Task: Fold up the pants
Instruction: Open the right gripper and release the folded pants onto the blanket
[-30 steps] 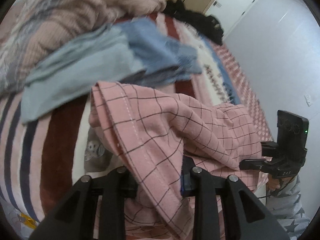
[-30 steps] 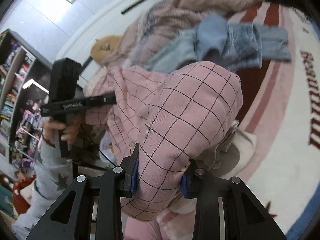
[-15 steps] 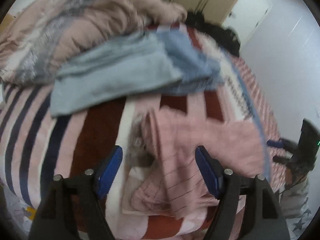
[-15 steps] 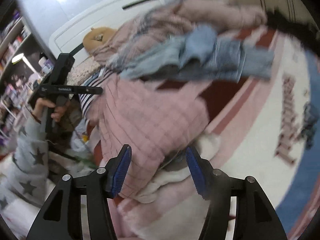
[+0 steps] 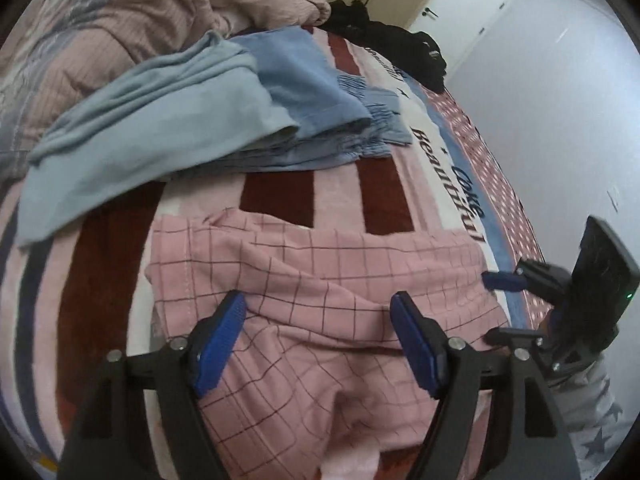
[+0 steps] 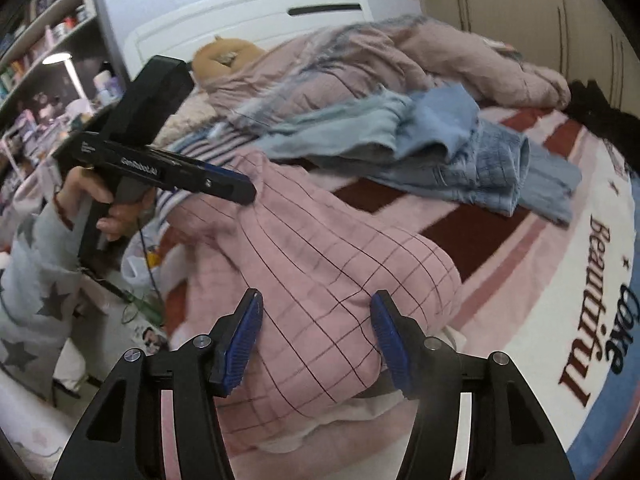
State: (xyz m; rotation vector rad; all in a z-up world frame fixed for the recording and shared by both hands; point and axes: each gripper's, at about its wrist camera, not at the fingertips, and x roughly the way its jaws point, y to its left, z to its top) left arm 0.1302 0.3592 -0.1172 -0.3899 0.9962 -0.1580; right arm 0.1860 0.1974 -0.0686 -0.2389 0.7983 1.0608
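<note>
The pink checked pants (image 5: 320, 264) lie bunched in a folded heap on the striped blanket (image 5: 384, 200) near the bed's edge. My left gripper (image 5: 318, 304) stands open over them, blue pads well apart, not pressing the cloth. My right gripper (image 6: 317, 300) is open too, with a rounded bulge of the pants (image 6: 320, 248) between its jaws. In the left wrist view the right gripper (image 5: 496, 308) sits at the pants' right end. From the right wrist view, the left gripper (image 6: 224, 188) hovers at the far end, held by a hand (image 6: 116, 216).
Light blue garments and jeans (image 5: 180, 120) are piled beyond the pants, with a pink quilt (image 5: 120, 12) and black clothing (image 5: 392, 48) further back. An orange plush toy (image 6: 224, 54) lies by the headboard. Crowded shelves (image 6: 40, 40) and floor clutter flank the bed's left side.
Both grippers, shut on the lifted pants a second ago, have opened and let go. The pants have dropped onto the blanket in a folded heap.
</note>
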